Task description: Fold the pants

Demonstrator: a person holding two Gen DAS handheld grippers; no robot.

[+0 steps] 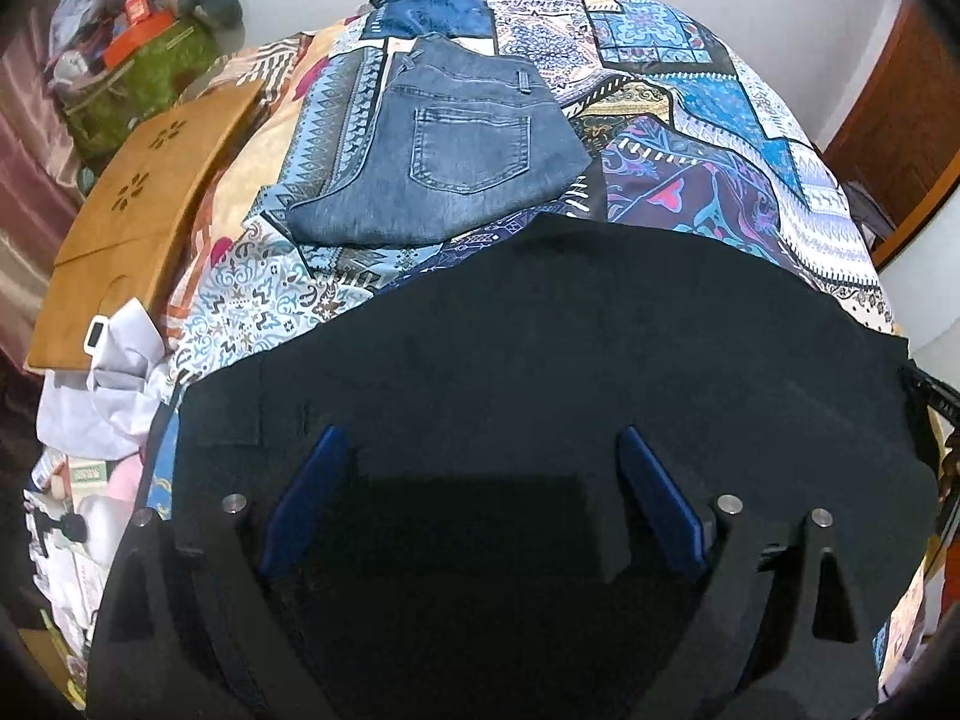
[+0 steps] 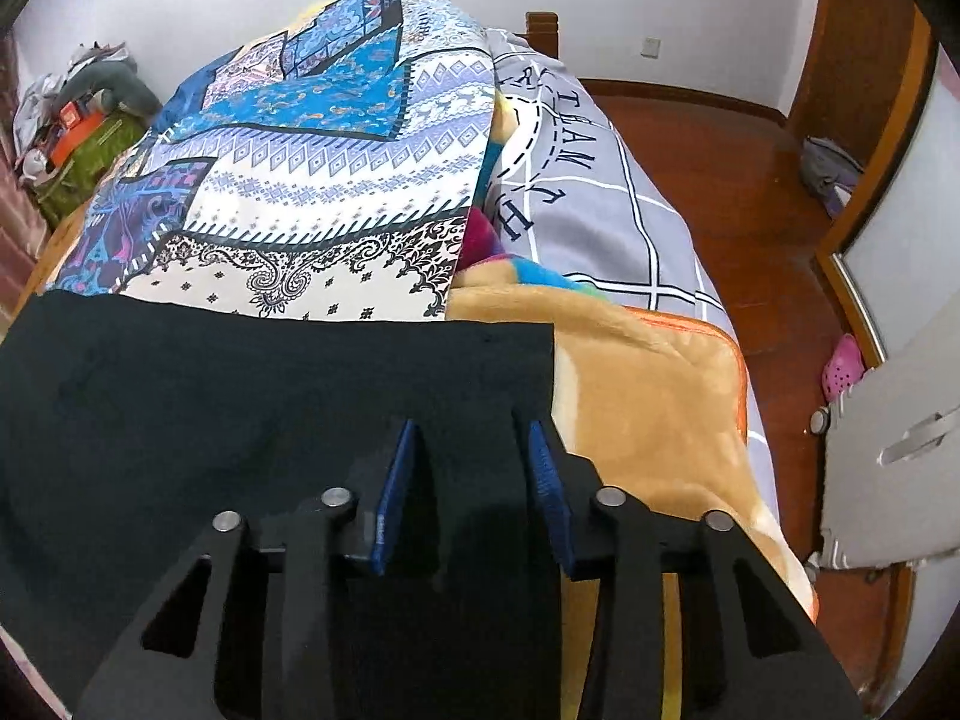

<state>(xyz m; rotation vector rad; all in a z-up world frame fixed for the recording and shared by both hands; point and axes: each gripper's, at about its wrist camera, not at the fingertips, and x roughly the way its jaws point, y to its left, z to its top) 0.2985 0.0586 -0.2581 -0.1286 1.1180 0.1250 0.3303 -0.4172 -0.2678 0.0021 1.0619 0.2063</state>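
Our black pants (image 1: pixel 540 330) lie flat on the bed (image 1: pixel 690 138), near the folded jeans (image 1: pixel 444 150), not folded yet. Our left gripper (image 1: pixel 483 450) is open; our right gripper (image 2: pixel 471 438) pinches the pants' edge.

Black pants (image 1: pixel 540 324); blue jeans (image 1: pixel 444 150); patchwork-patterned bedspread (image 1: pixel 690 120).

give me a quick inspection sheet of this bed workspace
surface: bed under a patchwork cover
job's things: black pants spread flat at the near edge; folded jeans lying further back
clutter: wooden board and white cloth on the left side
grippers: left tool open above the black pants; right tool narrowed over the pants' edge, grip unclear
cables: nothing seen
surroundings: wooden floor, pink shoe, white wall
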